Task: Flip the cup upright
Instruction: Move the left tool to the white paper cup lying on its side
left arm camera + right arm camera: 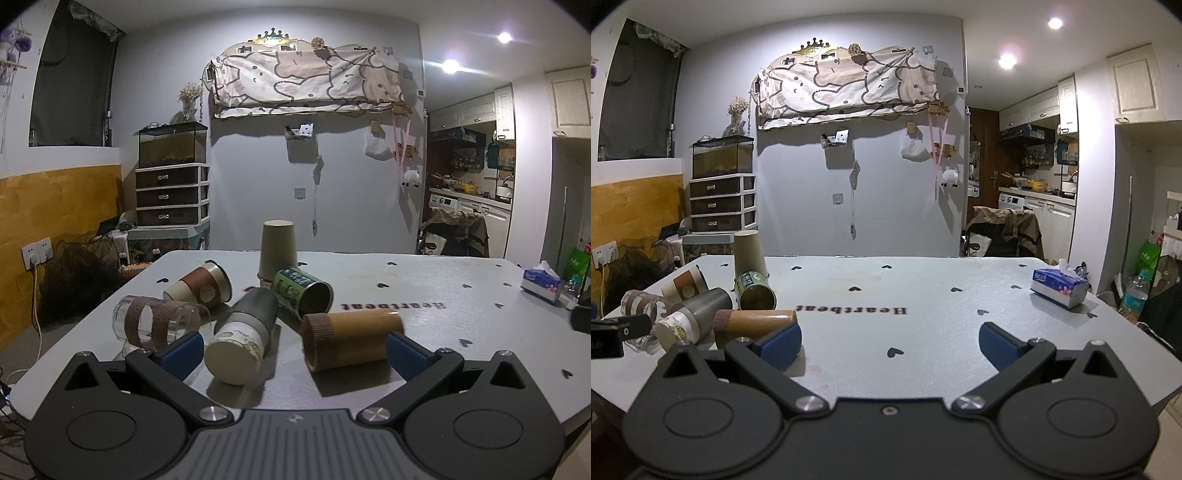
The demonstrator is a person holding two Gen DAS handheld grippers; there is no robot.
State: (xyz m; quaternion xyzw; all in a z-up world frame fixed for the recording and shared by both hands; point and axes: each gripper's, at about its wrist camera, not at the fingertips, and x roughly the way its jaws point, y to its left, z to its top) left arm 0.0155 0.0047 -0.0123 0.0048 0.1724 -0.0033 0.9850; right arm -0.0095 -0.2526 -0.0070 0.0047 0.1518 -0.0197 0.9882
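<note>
Several cups lie on their sides on the grey table (424,295). A brown cup with a corrugated sleeve (351,339) and a grey-and-white cup (243,332) lie between the open fingers of my left gripper (293,350). A clear glass with a brown sleeve (159,325), a brown-banded cup (201,286) and a green cup (303,291) lie further out. An olive paper cup (277,247) stands upside down behind them. My right gripper (890,341) is open and empty; the brown cup (753,325) lies just beyond its left finger (779,345).
A tissue box (1059,288) sits at the table's right side. The left gripper's black body (613,332) shows at the left edge of the right wrist view. Drawers and a tank stand behind the table on the left, a kitchen on the right.
</note>
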